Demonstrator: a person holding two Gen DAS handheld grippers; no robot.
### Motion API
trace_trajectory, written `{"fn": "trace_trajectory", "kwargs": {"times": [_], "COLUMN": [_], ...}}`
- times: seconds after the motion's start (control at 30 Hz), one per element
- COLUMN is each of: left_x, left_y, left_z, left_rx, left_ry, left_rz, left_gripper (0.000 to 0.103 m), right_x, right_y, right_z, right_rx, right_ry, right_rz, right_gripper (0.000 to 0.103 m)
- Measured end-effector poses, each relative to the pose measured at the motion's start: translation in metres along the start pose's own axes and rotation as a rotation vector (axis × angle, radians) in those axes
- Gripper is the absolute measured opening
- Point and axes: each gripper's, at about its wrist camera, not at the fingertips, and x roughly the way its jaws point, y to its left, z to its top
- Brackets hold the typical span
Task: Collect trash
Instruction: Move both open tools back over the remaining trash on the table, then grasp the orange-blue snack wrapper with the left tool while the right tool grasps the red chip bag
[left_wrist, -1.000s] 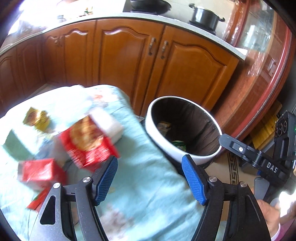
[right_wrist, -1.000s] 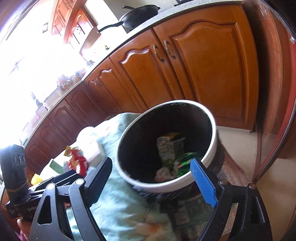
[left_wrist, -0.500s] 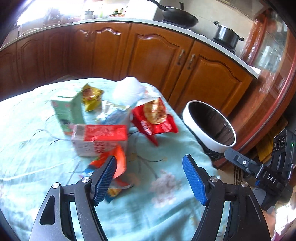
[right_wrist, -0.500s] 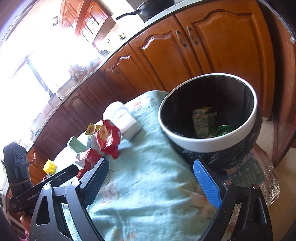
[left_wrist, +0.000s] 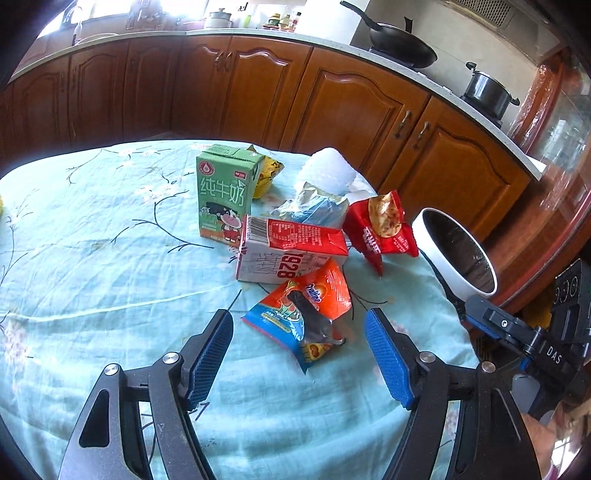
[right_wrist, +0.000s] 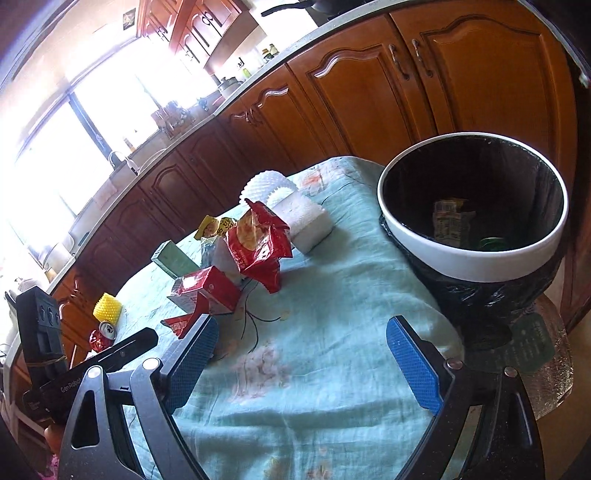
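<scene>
Trash lies in a heap on the teal tablecloth (left_wrist: 92, 266). An orange and blue snack packet (left_wrist: 306, 310) lies just ahead of my left gripper (left_wrist: 299, 321), which is open and holds nothing. Behind the packet lie a red and white carton (left_wrist: 288, 254), an upright green milk carton (left_wrist: 221, 192) and a red snack bag (left_wrist: 380, 225). A white-rimmed bin (right_wrist: 476, 214) with a black liner stands past the table's right edge, with some trash inside. My right gripper (right_wrist: 299, 332) hovers open over bare cloth, left of the bin.
White foam pieces (right_wrist: 295, 214), a yellow wrapper (left_wrist: 267, 171) and crumpled blue paper (left_wrist: 314, 208) sit behind the heap. A yellow foam net (right_wrist: 107, 306) and a crushed red can (right_wrist: 101, 336) lie at the far left. Wooden kitchen cabinets (left_wrist: 258, 92) run behind the table.
Both grippers have swung left, away from the bin and toward the trash heap. The bin has slid to the right in both views, and the heap now lies ahead of the left gripper.
</scene>
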Motion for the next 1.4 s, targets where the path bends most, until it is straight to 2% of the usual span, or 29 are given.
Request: {"fn": "trace_trajectory", "kwargs": {"times": [0.4, 0.47, 0.5, 0.57, 0.63, 0.73, 0.77, 0.8, 0.83, 0.87, 0.93, 1.1, 1.4], "left_x": [0.011, 0.015, 0.017, 0.022, 0.029, 0.038, 0.04, 0.042, 0.044, 0.046, 0.047, 0.046, 0.035], "left_y": [0.003, 0.002, 0.001, -0.001, -0.002, -0.002, -0.002, -0.002, -0.003, -0.003, -0.004, -0.01, -0.031], "left_z": [0.007, 0.008, 0.009, 0.01, 0.011, 0.012, 0.012, 0.012, 0.012, 0.012, 0.012, 0.01, 0.011], "left_rx": [-0.024, -0.027, -0.023, -0.014, -0.008, -0.008, -0.011, -0.009, -0.006, -0.004, 0.003, 0.016, 0.056], "left_ry": [0.016, 0.02, 0.021, 0.033, 0.048, 0.069, 0.072, 0.076, 0.08, 0.081, 0.078, 0.063, 0.039], "left_rz": [-0.006, -0.013, -0.013, -0.022, -0.028, -0.047, -0.054, -0.053, -0.054, -0.059, -0.062, -0.073, -0.118], "left_gripper": [0.072, 0.07, 0.065, 0.057, 0.043, 0.03, 0.027, 0.019, 0.013, 0.01, 0.005, 0.0, 0.0], "right_x": [0.025, 0.03, 0.033, 0.041, 0.05, 0.065, 0.07, 0.073, 0.077, 0.078, 0.077, 0.057, 0.007], "right_y": [0.011, 0.013, 0.014, 0.014, 0.014, 0.012, 0.011, 0.011, 0.011, 0.011, 0.012, 0.014, -0.008], "right_z": [0.016, 0.021, 0.024, 0.031, 0.038, 0.047, 0.049, 0.051, 0.052, 0.052, 0.049, 0.041, 0.035], "right_rx": [0.006, 0.006, 0.005, 0.005, 0.005, 0.003, 0.003, 0.001, -0.004, -0.01, -0.023, -0.049, -0.016], "right_ry": [0.01, 0.005, 0.002, 0.003, 0.005, 0.01, 0.014, 0.02, 0.028, 0.035, 0.032, 0.009, -0.05], "right_rz": [0.039, 0.051, 0.053, 0.059, 0.062, 0.051, 0.049, 0.049, 0.049, 0.048, 0.048, 0.056, 0.039], "right_gripper": [0.093, 0.091, 0.09, 0.08, 0.074, 0.063, 0.054, 0.048, 0.031, 0.019, 0.018, 0.017, 0.017]}}
